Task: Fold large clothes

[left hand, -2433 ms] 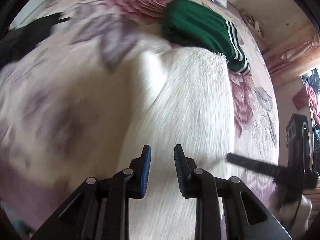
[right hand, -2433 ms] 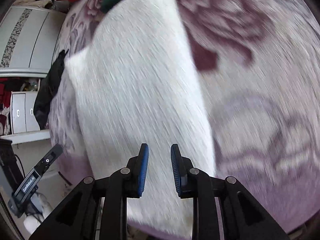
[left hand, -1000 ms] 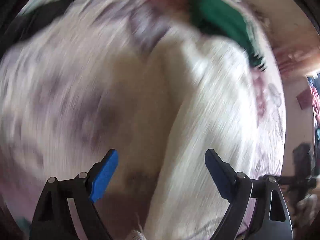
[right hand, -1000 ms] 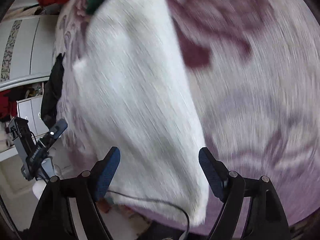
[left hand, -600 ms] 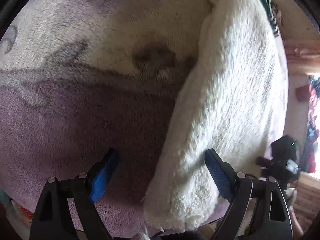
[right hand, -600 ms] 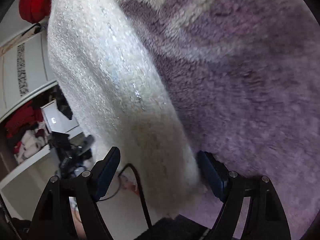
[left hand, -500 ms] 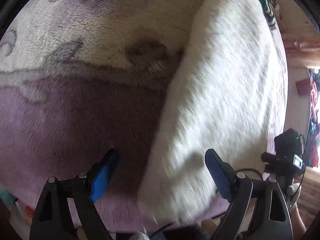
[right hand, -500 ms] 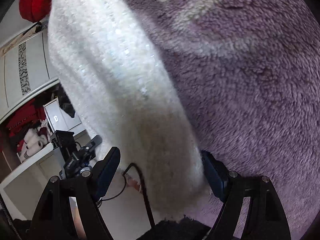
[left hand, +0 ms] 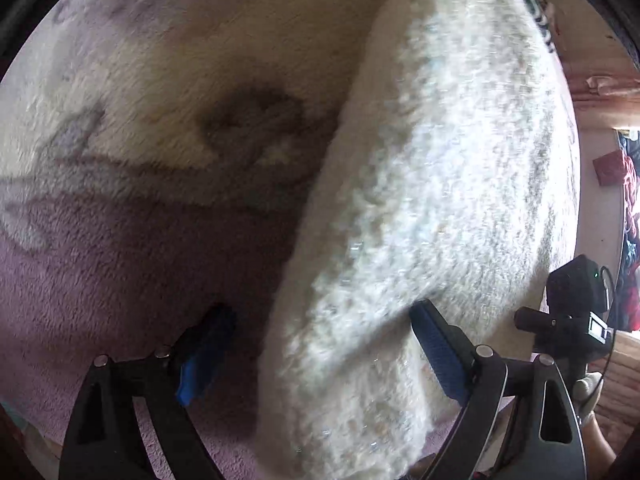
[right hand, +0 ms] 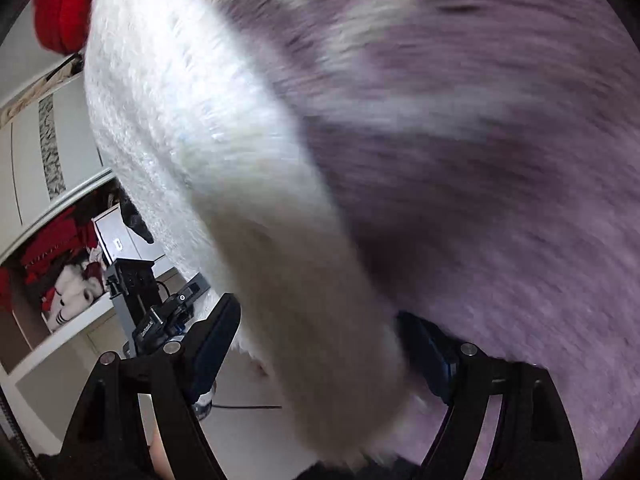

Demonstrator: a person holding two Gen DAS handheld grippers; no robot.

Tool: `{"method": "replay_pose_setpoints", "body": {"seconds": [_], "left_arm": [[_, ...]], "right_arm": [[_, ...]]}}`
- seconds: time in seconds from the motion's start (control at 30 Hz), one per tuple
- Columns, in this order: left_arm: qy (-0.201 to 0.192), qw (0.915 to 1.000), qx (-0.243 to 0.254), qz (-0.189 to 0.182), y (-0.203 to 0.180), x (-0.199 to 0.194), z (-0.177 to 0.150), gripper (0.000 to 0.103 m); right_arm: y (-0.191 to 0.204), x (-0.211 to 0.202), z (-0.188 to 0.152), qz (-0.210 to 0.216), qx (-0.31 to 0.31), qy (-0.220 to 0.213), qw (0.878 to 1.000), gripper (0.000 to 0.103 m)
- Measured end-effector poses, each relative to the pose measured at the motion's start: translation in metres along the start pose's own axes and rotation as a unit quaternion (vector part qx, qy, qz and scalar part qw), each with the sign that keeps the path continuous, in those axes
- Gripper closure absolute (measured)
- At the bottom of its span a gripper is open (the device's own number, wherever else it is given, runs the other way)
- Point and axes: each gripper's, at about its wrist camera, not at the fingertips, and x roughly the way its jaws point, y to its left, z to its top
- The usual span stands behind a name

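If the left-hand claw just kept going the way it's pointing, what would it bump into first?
Most likely the fluffy white garment: its near end lies between the open left gripper fingers. The purple blanket is beneath, though depth is unclear.

The folded garment [left hand: 420, 200] lies on the blanket [left hand: 140, 240] at the bed's edge.

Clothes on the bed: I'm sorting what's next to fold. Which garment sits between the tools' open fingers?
The fluffy white garment: its near end lies between both open tools, left tool and right tool. The red garment lies far off.
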Motion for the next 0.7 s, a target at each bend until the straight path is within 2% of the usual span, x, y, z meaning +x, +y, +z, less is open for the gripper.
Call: {"method": "replay_pose_setpoints", "body": {"seconds": [0.07,0.1,0.13,0.17,0.23,0.3,0.37,0.43,0.53,0.63,0.7], "left_arm": [[-0.014,0.9998,0.008,-0.011,-0.004,-0.006,-0.011,0.025],[-0.018,0.9995,0.01,-0.024,-0.007,-0.008,-0.013,0.049],[-0.014,0.9991,0.009,-0.039,-0.007,-0.011,-0.016,0.06],[-0.016,0.9992,0.008,-0.037,-0.008,-0.014,-0.019,0.063],[-0.021,0.999,0.003,-0.039,-0.008,-0.023,-0.024,0.084],[-0.024,0.9983,-0.009,-0.053,-0.007,-0.037,-0.032,0.091],[-0.023,0.9972,-0.014,-0.07,-0.004,-0.051,-0.051,0.092],[0.002,0.9963,-0.015,-0.084,-0.01,-0.066,-0.081,0.092],[0.045,0.9947,-0.013,-0.092,-0.014,-0.086,-0.118,0.092],[0.062,0.9905,-0.04,-0.116,-0.007,-0.109,-0.128,0.092],[0.051,0.9878,-0.053,-0.138,-0.004,-0.125,-0.104,0.093]], "right_arm": [[0.01,0.008,0.001,0.003,-0.009,-0.003,1.0,0.022],[0.014,0.012,0.0,0.012,-0.009,-0.007,1.0,0.028],[0.018,0.023,0.002,0.022,-0.005,-0.007,1.0,0.056],[0.018,0.033,0.003,0.026,0.005,-0.002,1.0,0.07],[0.017,0.043,0.002,0.046,0.034,-0.011,0.998,0.08],[0.022,0.044,-0.004,0.046,0.045,-0.022,0.998,0.084],[0.024,0.035,-0.018,0.06,0.066,-0.026,0.996,0.087],[0.035,0.023,-0.041,0.063,0.059,-0.025,0.996,0.088],[0.041,0.012,-0.084,0.054,0.072,0.006,0.996,0.088],[0.031,-0.003,-0.129,0.052,0.106,0.044,0.992,0.088],[0.034,-0.013,-0.143,0.082,0.124,0.05,0.988,0.088]]}}
